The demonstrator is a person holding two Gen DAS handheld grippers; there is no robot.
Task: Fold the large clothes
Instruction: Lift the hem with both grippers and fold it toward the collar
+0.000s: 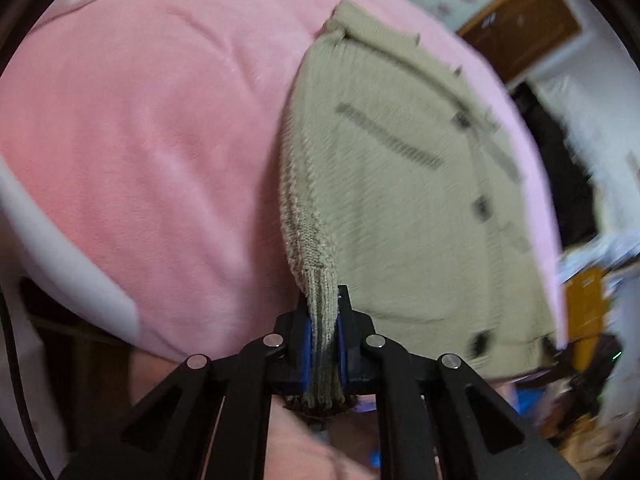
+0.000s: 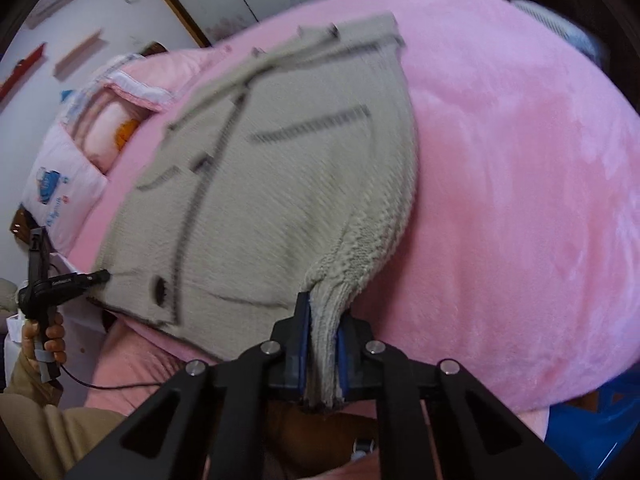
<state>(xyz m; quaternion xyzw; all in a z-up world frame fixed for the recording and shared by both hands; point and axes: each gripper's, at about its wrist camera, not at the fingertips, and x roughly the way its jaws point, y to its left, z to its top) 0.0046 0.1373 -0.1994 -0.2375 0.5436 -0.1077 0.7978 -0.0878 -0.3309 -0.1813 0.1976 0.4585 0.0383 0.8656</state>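
Observation:
A beige knit cardigan (image 1: pixel 400 208) with dark buttons and dark trim lies spread on a pink blanket (image 1: pixel 160 140). My left gripper (image 1: pixel 325 320) is shut on the ribbed cuff of one sleeve at the near edge of the bed. My right gripper (image 2: pixel 323 320) is shut on the ribbed cuff of the other sleeve, with the cardigan (image 2: pixel 280 180) stretching away from it. The left gripper (image 2: pixel 96 278) also shows at the far left of the right wrist view, at the cardigan's hem corner. Both views are blurred by motion.
The pink blanket (image 2: pixel 520 200) covers a bed. Pillows and bedding (image 2: pixel 80 152) lie at its head. A brown cabinet (image 1: pixel 520 28) and cluttered floor items (image 1: pixel 588 312) stand beside the bed. A blue bag (image 2: pixel 592 432) sits below the bed edge.

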